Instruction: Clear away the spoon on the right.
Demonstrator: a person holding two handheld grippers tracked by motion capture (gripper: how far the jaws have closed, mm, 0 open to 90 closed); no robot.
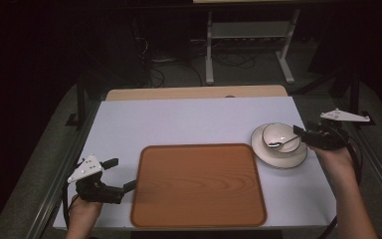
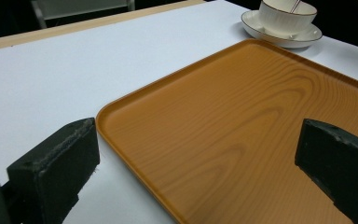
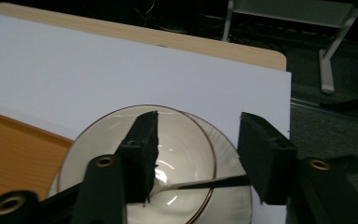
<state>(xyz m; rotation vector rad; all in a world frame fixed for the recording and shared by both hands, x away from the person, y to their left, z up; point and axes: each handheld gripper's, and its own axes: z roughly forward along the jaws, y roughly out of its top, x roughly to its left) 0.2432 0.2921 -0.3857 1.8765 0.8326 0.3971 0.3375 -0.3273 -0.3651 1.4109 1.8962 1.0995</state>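
Observation:
A wooden tray [image 1: 199,184] lies in the middle of the white table near the front. To its right a white bowl [image 1: 277,133] stands on a saucer [image 1: 288,162], with a metal spoon [image 1: 283,143] resting in it, handle toward the right. My right gripper [image 1: 300,137] hovers at the bowl's right rim. In the right gripper view its jaws stand apart [image 3: 199,121] above the bowl [image 3: 186,149], and the spoon handle [image 3: 200,184] lies loose between them. My left gripper [image 1: 120,174] is open, its jaws on either side of the tray's left edge [image 2: 198,140].
The white tabletop [image 1: 189,119] is bare behind the tray, with a wooden strip [image 1: 194,92] along its far edge. Beyond it, a metal stand [image 1: 248,45] rests on the dark floor. Rails [image 1: 54,189] run along the table's sides.

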